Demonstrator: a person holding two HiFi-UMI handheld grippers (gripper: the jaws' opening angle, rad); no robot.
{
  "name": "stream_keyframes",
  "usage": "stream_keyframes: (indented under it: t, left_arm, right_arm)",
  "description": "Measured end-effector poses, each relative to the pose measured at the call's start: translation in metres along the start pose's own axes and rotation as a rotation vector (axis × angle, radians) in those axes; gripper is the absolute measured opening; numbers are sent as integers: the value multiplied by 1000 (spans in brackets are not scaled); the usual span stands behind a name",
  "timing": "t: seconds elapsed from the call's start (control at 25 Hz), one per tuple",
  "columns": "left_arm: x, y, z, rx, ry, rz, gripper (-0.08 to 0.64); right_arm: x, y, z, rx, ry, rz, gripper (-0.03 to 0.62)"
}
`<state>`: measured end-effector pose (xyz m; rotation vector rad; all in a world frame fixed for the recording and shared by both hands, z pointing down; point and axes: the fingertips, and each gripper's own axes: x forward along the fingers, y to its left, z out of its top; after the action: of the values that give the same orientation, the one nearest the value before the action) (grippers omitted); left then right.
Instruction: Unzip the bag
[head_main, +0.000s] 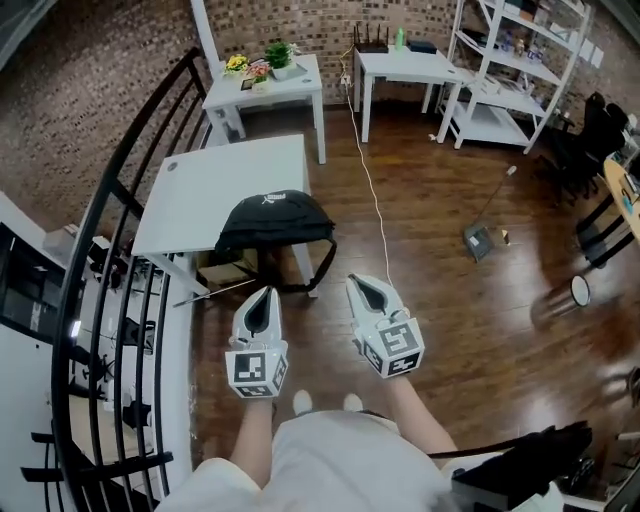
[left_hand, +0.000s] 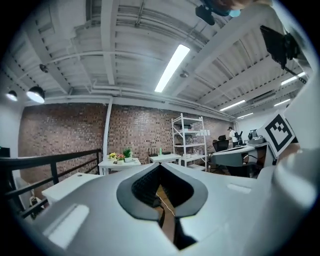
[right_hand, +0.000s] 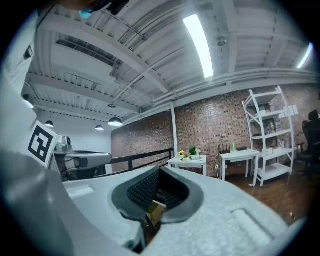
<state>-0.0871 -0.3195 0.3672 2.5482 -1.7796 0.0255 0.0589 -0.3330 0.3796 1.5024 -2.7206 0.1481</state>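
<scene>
In the head view a black bag lies on the near right corner of a white table, with its strap hanging over the edge. Both grippers are held in the air short of the table, apart from the bag. My left gripper is shut with nothing in it, and so is my right gripper. In the left gripper view the jaws are closed together and point level across the room. The right gripper view shows the same, with the jaws closed and the bag out of sight.
A black metal railing runs along the left. Under the table sits a cardboard box. Further back stand a small white table with plants, another white table and white shelves. A cable and a dustpan lie on the wooden floor.
</scene>
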Motion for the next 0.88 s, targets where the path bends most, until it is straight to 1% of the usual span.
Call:
stream_keyframes:
  t: [0.12, 0.16, 0.28, 0.36, 0.48, 0.6, 0.72, 0.88]
  left_arm:
    - [-7, 0, 0, -96, 2, 5, 18]
    - [-9, -1, 0, -108, -3, 2, 18]
    - [-20, -2, 10, -95, -43, -5, 18]
    - [-24, -1, 16, -55, -69, -13, 18]
    - [-25, 2, 20, 7, -85, -24, 18]
    - [-28, 7, 22, 31, -92, -26, 18]
    - [-29, 11, 27, 35, -101, -35, 18]
    - [-30, 9, 31, -4, -104, -65, 18]
  right_arm:
    - [-11, 1, 10, 74, -40, -33, -8]
    - [-11, 3, 14, 91, -51, -34, -8]
    - [-7, 13, 26, 61, -70, -20, -8]
    - [-4, 18, 31, 44, -79, -21, -8]
    - [2, 20, 25, 36, -60, -34, -8]
    - [1, 21, 22, 31, -48, -51, -9]
    - [0, 20, 25, 22, -53, -70, -8]
    - [1, 22, 22, 23, -43, -80, -8]
